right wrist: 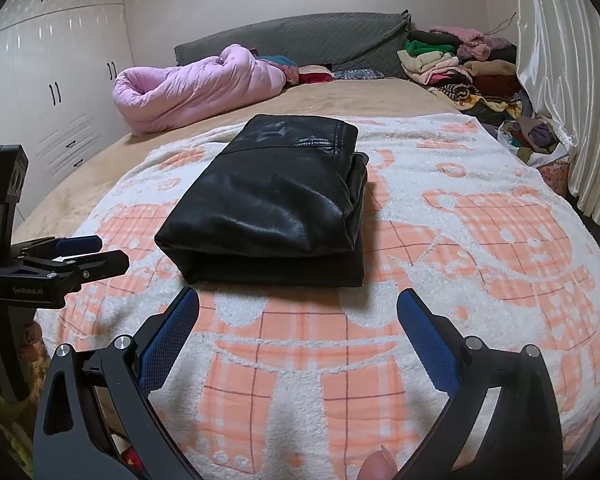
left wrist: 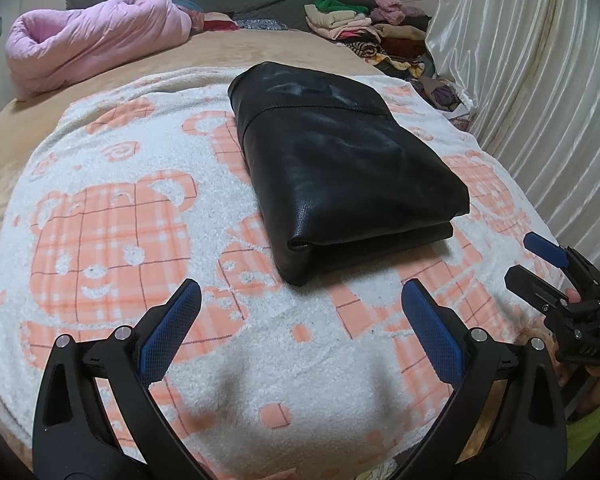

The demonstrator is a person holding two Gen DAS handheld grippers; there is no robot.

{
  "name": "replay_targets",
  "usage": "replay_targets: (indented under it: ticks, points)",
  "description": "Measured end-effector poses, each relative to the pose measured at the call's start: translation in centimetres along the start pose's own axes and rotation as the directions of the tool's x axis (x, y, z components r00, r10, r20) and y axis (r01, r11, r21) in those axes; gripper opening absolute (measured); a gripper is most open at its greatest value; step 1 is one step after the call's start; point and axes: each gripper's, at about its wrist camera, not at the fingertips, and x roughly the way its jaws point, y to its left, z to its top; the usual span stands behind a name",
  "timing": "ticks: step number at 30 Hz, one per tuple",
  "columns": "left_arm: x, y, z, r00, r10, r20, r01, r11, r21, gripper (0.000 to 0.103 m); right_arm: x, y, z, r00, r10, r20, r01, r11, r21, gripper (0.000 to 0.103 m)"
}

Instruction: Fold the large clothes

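We count one folded black leather garment (left wrist: 340,168) lying on one white blanket with orange bears (left wrist: 140,220), which covers part of one bed (left wrist: 204,52). We see two grippers: the left gripper (left wrist: 300,308) and the right gripper (right wrist: 298,312), each with two blue-padded fingers, so four fingers in all, and both pairs of jaws stand wide apart. At the far end of the bed we count one rolled pink quilt (right wrist: 196,84), one grey headboard cushion (right wrist: 300,36) and one heap of mixed clothes (right wrist: 468,68); how many pieces the heap holds we cannot tell. One pale curtain (left wrist: 540,80) hangs on one side, and one white wardrobe (right wrist: 60,60) stands on the other.
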Motion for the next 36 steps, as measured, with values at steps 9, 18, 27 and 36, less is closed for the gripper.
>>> replay_targets:
  ticks: [9,18,27,36]
  points:
    - [-0.1,0.3,0.0,1.000,0.010,0.008,-0.010,1.000,0.001,0.094,-0.1,-0.1,0.0,1.000,0.010,0.007,-0.010,1.000,0.007,0.099]
    - [-0.1,0.6,0.0,1.000,0.016,0.005,-0.016,1.000,0.001,0.094,-0.1,-0.1,0.2,1.000,0.012,0.006,-0.012,1.000,0.017,0.099]
    - [0.0,0.6,0.0,1.000,0.019,-0.003,-0.019,1.000,-0.005,0.094,-0.2,-0.3,0.2,1.000,0.005,0.008,-0.005,1.000,0.019,0.099]
    - [0.4,1.1,-0.1,1.000,0.011,-0.018,-0.011,1.000,-0.018,0.094,-0.5,-0.7,0.1,1.000,-0.021,0.013,0.020,0.999,0.036,0.099]
